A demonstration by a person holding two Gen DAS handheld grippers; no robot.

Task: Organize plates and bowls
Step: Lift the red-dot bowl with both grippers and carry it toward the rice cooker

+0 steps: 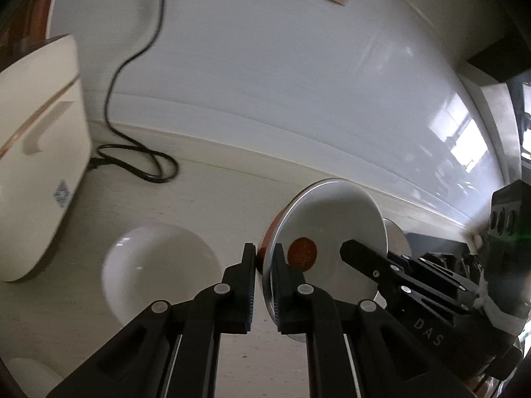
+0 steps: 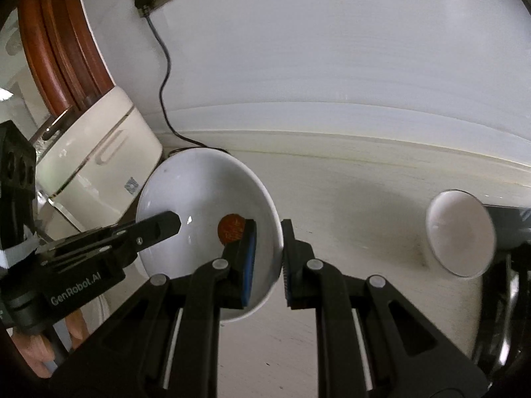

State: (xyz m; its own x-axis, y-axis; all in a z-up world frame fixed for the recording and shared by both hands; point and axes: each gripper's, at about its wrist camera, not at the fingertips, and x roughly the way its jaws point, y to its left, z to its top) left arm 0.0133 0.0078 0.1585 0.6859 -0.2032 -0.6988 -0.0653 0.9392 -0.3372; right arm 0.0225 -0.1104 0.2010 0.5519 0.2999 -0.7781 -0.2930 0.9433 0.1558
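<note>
Bowl with red seal mark was tilted up off the surface, both tools clamped on its rim: left tool one side, right tool the other, likely to steady the carry. Second white bowl sat near.

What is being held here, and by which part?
A white ceramic bowl with a red mark inside, pinched at its rim on opposite sides by the left tongs and the right tongs.
</note>
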